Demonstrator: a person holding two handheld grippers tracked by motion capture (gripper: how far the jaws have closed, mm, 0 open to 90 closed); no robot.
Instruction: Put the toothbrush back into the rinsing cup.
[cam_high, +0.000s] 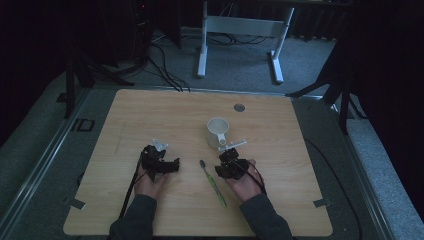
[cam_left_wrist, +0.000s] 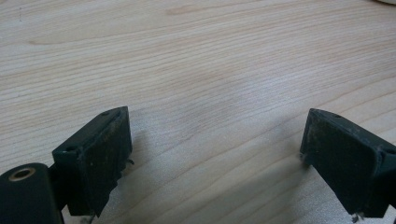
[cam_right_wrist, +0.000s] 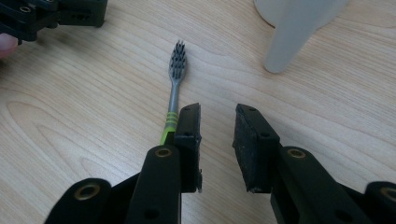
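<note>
Now | left gripper jaws wide apart | right gripper parted beside toothbrush

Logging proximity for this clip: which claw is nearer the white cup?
Right. The right claw sits just below the white cup, while the left claw lies farther off to its lower left.

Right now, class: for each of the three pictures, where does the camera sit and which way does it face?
High view: above the person's side, looking forward and down on the table; forearms and both hands enter from below.
Left gripper view: rides the left gripper, looking along its wide-apart jaws at bare wood.
Right gripper view: rides the right gripper, facing the toothbrush and white cup.
Shared: the high and right gripper views both show toothbrush and cup.
</note>
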